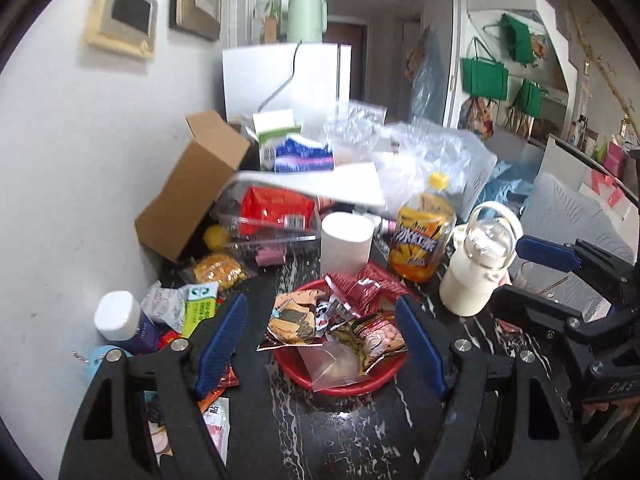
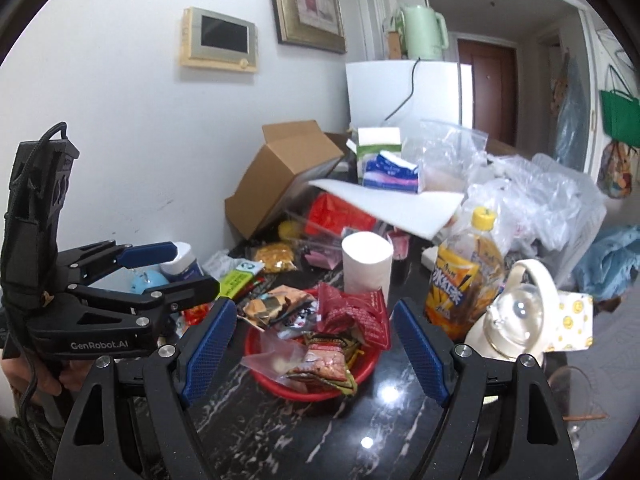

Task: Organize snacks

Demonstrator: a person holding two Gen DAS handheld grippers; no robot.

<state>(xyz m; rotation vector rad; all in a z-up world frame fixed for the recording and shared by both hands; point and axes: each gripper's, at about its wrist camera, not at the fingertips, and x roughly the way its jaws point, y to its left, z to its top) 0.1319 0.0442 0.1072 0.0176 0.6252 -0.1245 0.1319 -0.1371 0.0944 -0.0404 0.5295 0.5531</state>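
Nearest the cameras, the left gripper (image 1: 320,344) and the right gripper (image 2: 310,350) both hang above the black white-veined marble tabletop (image 2: 384,420) with their blue-padded fingers (image 2: 208,344) spread apart and nothing between them. Just beyond the fingertips, in the middle of the tabletop, sits a shallow red plastic bowl (image 2: 280,386) heaped with snack packets: a clear pouch (image 2: 272,358) at the near rim, brown-and-red nut packets (image 2: 326,364), crinkled dark-red wrappers (image 2: 352,312) at the far rim and an orange biscuit packet (image 2: 276,304) hanging over the left rim. More loose packets (image 1: 188,308) and a white-capped dark-blue bottle (image 1: 120,320) lie toward the left edge, by the wall. Right of the bowl stands a cream jug with a glass stopper (image 1: 476,268). Behind the bowl are a white paper roll (image 1: 346,244) and a yellow-capped orange iced-tea bottle (image 1: 420,236). Farther back, a clear plastic box holding a red packet (image 1: 276,216), a tipped open brown cardboard box (image 1: 200,184) against the wall, a tissue pack (image 1: 304,156) and crumpled clear plastic bags (image 1: 432,152) crowd the far edge.
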